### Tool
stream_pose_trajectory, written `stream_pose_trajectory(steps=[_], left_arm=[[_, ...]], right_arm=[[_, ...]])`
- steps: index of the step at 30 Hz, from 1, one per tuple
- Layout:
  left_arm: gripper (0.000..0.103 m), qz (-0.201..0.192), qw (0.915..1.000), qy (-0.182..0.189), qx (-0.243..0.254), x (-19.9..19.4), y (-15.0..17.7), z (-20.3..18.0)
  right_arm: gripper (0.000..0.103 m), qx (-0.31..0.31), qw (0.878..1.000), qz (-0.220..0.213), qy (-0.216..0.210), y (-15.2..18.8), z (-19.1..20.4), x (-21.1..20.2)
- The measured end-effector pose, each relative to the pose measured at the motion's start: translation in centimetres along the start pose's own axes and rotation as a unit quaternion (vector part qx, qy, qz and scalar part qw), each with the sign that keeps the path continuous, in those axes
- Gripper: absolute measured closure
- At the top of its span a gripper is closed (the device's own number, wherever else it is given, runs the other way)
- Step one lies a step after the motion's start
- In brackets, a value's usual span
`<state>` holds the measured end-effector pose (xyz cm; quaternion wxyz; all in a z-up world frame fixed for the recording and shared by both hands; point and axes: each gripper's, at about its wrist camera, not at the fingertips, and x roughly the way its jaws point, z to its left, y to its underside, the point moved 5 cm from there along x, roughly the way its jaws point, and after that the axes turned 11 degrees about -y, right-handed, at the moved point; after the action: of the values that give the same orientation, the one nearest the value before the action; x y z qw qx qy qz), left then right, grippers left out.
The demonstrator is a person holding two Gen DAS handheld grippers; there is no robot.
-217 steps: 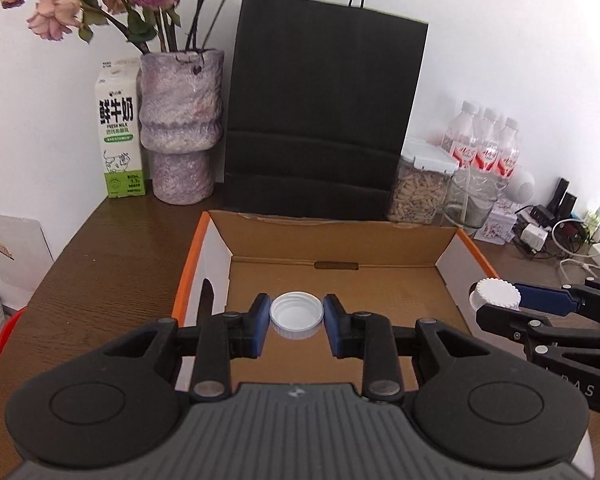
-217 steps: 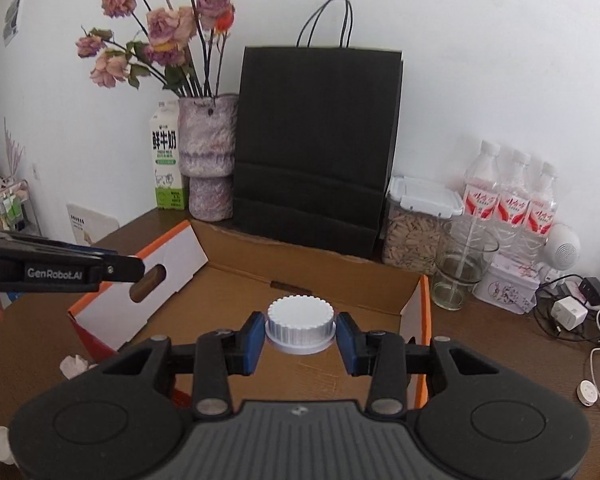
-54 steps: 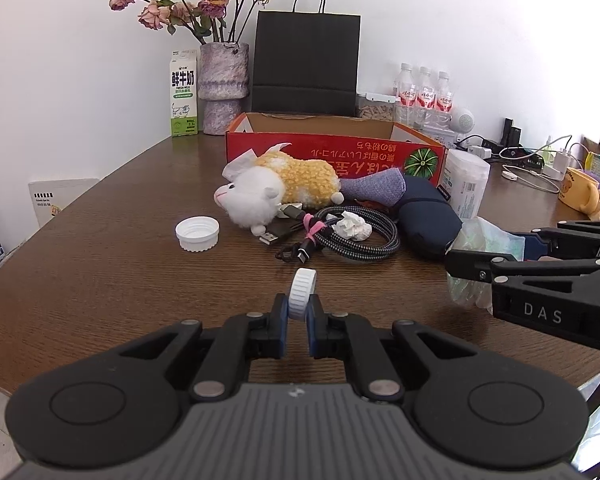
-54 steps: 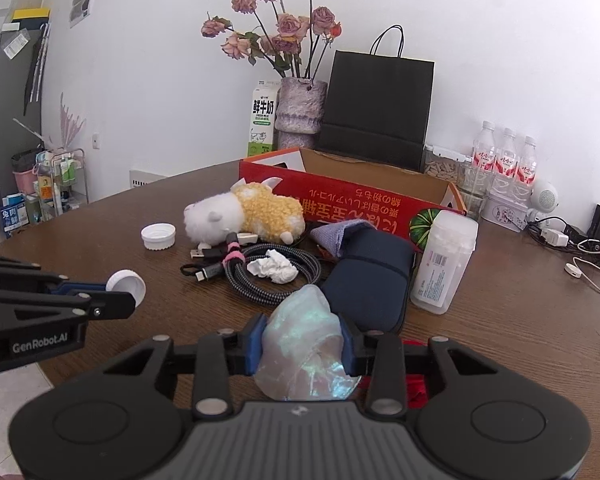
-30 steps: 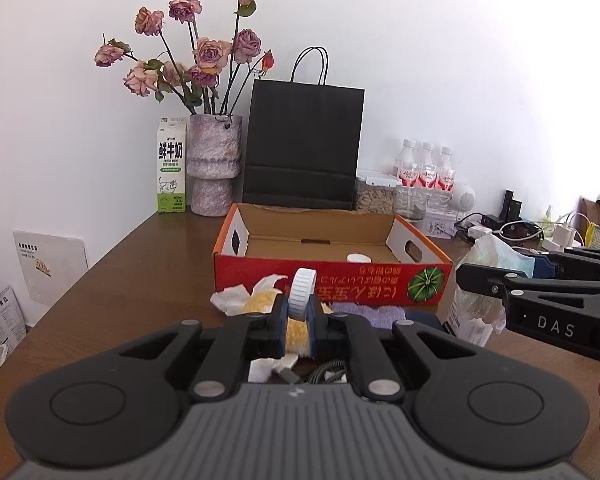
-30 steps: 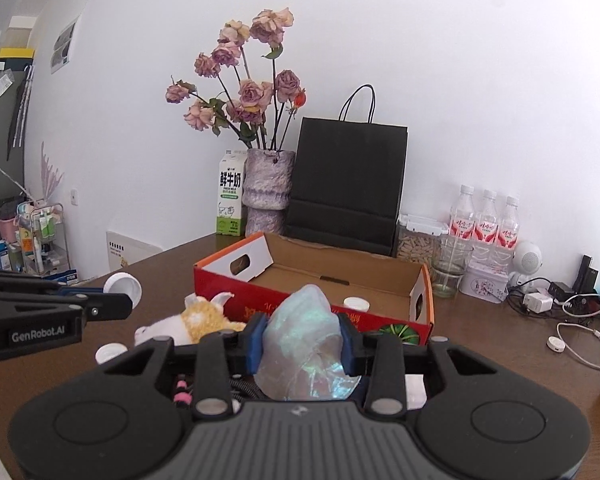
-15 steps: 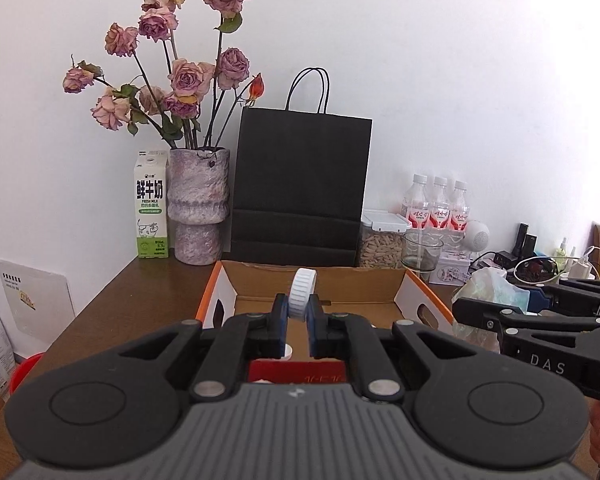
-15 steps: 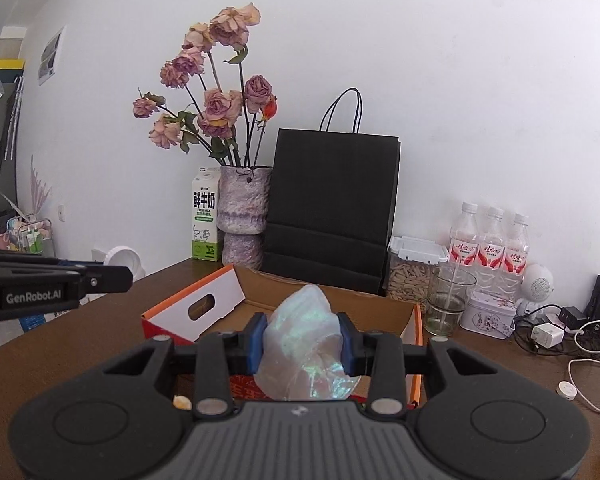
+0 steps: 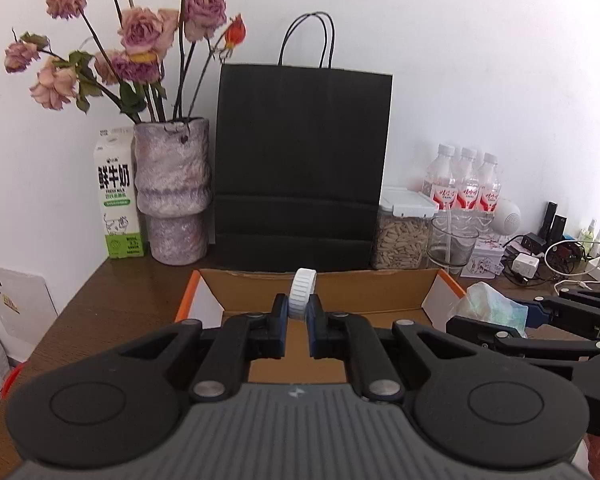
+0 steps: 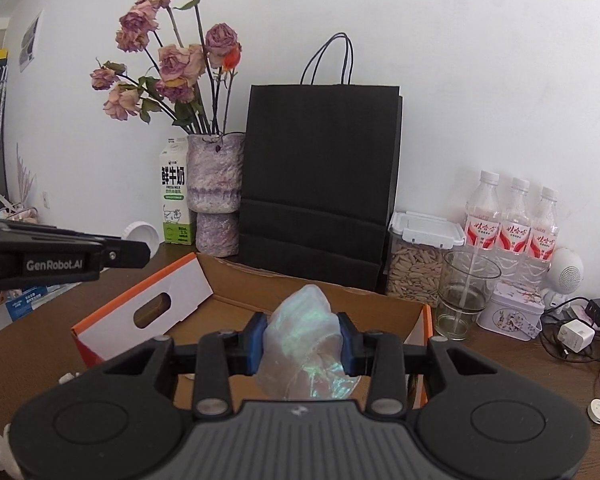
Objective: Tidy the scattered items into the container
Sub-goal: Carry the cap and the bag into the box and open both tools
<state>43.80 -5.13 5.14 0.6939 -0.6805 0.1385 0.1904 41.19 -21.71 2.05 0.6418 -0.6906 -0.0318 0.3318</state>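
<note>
Brown tabletop (image 9: 112, 300) against a white wall. Nearest, the left gripper (image 9: 298, 314) pinches a white cap (image 9: 302, 294) on edge, the right gripper (image 10: 302, 342) a crumpled wrapper (image 10: 304, 344) (both poised over the box (image 10: 380, 316)); drop is straight down.

White ribbed cap (image 9: 302, 294); iridescent clear wrap (image 10: 305, 344); orange-edged brown box (image 9: 380, 292); black bag (image 9: 302, 160); dark brown bench (image 9: 112, 300).

Ribbed plastic cap (image 9: 302, 294); iridescent glossy bag (image 10: 306, 346); cardboard box (image 10: 236, 280).
</note>
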Motion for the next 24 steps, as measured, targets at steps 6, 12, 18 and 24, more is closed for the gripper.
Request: stream_pose_trajectory(steps=[6, 12, 18, 24], left_arm=[[0.093, 0.053, 0.9982, 0.001, 0.028, 4.2, 1.6, -1.2], [0.093, 0.078, 0.9966, 0.005, 0.026, 5.5, 2.3, -1.4], [0.093, 0.075, 0.9968, 0.0, 0.03, 5.3, 2.0, -1.5], [0.003, 0.045, 0.9988, -0.011, 0.014, 4.4, 1.3, -1.2]], right_arm=[[0.068, 0.041, 0.999, 0.023, -0.011, 0.6, -1.8, 2.6], [0.068, 0.045, 0.998, 0.039, -0.01, 0.7, -2.4, 3.3], [0.067, 0.059, 0.996, 0.063, -0.023, 0.9, -2.6, 4.6], [0.006, 0.046, 0.996, 0.078, -0.007, 1.2, -2.5, 4.7]])
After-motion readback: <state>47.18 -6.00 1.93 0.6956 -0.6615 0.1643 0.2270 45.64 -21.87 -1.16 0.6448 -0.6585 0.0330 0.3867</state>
